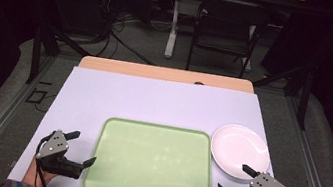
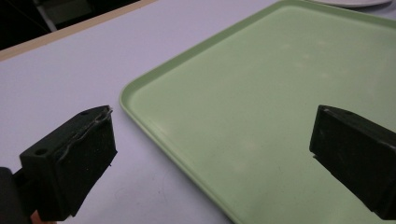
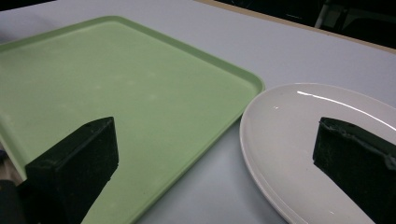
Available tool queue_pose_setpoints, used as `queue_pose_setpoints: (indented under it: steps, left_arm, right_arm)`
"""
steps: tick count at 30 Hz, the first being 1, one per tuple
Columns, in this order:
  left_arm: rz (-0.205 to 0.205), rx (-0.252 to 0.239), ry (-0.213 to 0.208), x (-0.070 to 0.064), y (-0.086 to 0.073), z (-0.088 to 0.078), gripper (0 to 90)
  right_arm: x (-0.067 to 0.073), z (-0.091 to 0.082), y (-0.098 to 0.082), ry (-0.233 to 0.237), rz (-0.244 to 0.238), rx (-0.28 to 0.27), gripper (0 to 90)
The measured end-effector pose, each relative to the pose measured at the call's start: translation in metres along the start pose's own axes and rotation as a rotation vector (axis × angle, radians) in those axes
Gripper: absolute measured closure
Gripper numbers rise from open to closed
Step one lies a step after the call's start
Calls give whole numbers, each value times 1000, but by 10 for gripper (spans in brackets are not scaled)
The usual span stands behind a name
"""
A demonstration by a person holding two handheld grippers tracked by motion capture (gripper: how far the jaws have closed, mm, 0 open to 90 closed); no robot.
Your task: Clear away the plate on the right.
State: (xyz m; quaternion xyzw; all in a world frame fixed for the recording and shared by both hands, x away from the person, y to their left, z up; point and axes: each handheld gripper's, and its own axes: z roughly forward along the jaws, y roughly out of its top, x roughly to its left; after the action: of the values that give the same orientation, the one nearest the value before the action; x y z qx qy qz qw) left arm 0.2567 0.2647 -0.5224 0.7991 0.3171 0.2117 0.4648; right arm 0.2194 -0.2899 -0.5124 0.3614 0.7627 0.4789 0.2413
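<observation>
A pale green tray (image 1: 101, 174) lies at the near middle of the white table, with nothing on it. A white plate (image 1: 239, 149) sits just right of it, also bare. My left gripper (image 1: 81, 148) hovers at the tray's left edge, jaws wide open with nothing between them. In the left gripper view the tray's corner (image 2: 140, 88) lies between the black pads (image 2: 74, 158). My right gripper (image 1: 234, 179) stands open near the plate's front edge. In the right gripper view the tray (image 3: 116, 93) is to the left and the plate (image 3: 289, 140) to the right.
The white table top (image 1: 153, 101) stretches back to a wooden strip (image 1: 167, 74). Beyond it stand a black folding chair (image 1: 225, 27) and a desk leg (image 1: 172, 28) on a dark floor with cables. Metal rails (image 1: 312, 182) flank the table.
</observation>
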Motion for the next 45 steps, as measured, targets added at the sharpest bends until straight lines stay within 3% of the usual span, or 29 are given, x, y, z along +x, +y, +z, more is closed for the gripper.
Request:
queue_pose_setpoints:
  steps: [12,21,27,30,32,34,42,45]
  left_arm:
    - [11,10,-5,-1,1,4,0]
    - [17,3,-9,-2,1,4,0]
    - [16,-8,2,-2,1,3,0]
    - [6,-9,5,-1,0,1,0]
    - [6,-10,6,-1,0,1,0]
    - [9,-11,7,0,-1,1,0]
    - [5,-12,8,1,-1,0,0]
    - [2,-15,9,1,-1,0,0]
  right_arm:
    - [-1,1,-1,6,36,9,0]
    - [-7,-3,0,-39,59,-18,0]
    - [-12,-4,-2,-71,117,-9,0]
    - [-17,-7,-3,-107,176,-2,0]
    - [-19,-7,-4,-121,182,2,0]
    - [-24,-8,-5,-136,227,4,0]
    - [-38,-11,-10,-201,333,21,0]
    - [-41,-11,-12,-204,364,24,0]
